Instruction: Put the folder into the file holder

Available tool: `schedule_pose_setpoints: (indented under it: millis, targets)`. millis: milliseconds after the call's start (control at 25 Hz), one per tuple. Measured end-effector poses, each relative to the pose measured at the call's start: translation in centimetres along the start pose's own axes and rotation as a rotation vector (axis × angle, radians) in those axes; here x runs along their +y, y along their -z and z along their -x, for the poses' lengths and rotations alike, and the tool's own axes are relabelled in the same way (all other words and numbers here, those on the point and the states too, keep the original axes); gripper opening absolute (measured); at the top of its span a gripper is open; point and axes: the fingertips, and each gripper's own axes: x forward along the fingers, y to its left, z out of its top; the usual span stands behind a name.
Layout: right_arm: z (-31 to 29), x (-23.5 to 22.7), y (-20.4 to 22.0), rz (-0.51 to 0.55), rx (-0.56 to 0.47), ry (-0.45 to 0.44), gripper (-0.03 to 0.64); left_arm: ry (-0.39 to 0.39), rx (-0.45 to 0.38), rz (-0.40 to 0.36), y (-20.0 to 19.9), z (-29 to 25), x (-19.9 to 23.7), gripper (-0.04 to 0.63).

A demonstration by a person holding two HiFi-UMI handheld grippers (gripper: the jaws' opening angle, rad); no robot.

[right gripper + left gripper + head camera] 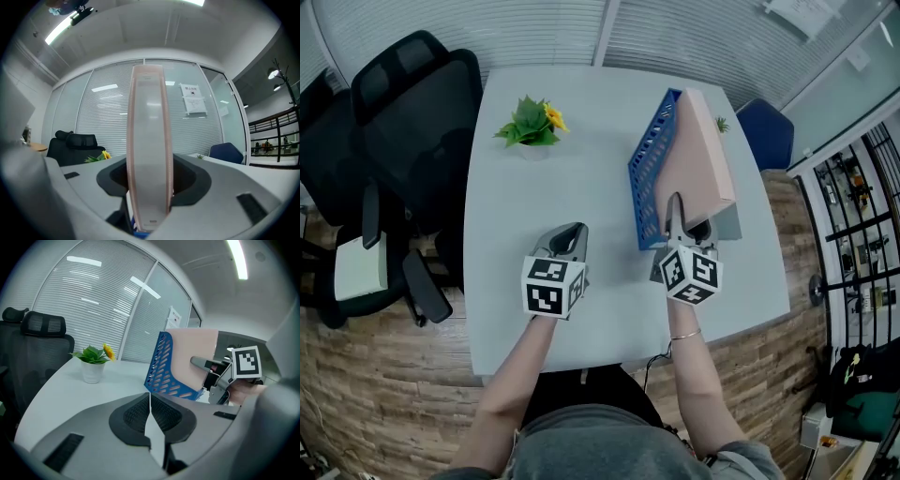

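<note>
The pale pink folder [705, 150] stands on edge in the blue slotted file holder [649, 173] at the table's right side, leaning right. My right gripper [686, 221] is at its near end and is shut on its spine; in the right gripper view the folder [149, 140] fills the gap between the jaws, with a bit of the blue file holder [138, 232] below. The left gripper [572, 231] rests mid-table, shut and empty, its jaws meeting in a thin line [150, 401]. From there I see the folder [193, 355], the file holder [161, 376] and the right gripper [208, 365].
A potted plant with a yellow flower [531, 127] stands at the far left of the white table [600, 309]. Black office chairs [398, 131] are on the left, and a blue chair [767, 131] is behind the file holder.
</note>
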Motion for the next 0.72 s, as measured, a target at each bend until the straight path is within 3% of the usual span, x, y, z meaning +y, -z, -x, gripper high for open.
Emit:
schedule_pose_setpoints:
  millis: [200, 480, 720]
  targets:
    - [1.0, 0.2, 1.5, 0.025, 0.066, -0.025, 0.258, 0.005, 0.008, -0.01, 0.2, 0.1, -0.6, 0.029]
    - [4.4, 0.3, 4.8, 0.009, 0.176, -0.059, 0.261, -0.002, 0.011, -0.006, 0.5, 0.2, -0.9, 0.028]
    - [7.9, 0.0, 6.9, -0.059, 0.249, -0.082, 0.187, -0.011, 0.015, -0.03, 0.6, 0.4, -1.5, 0.028]
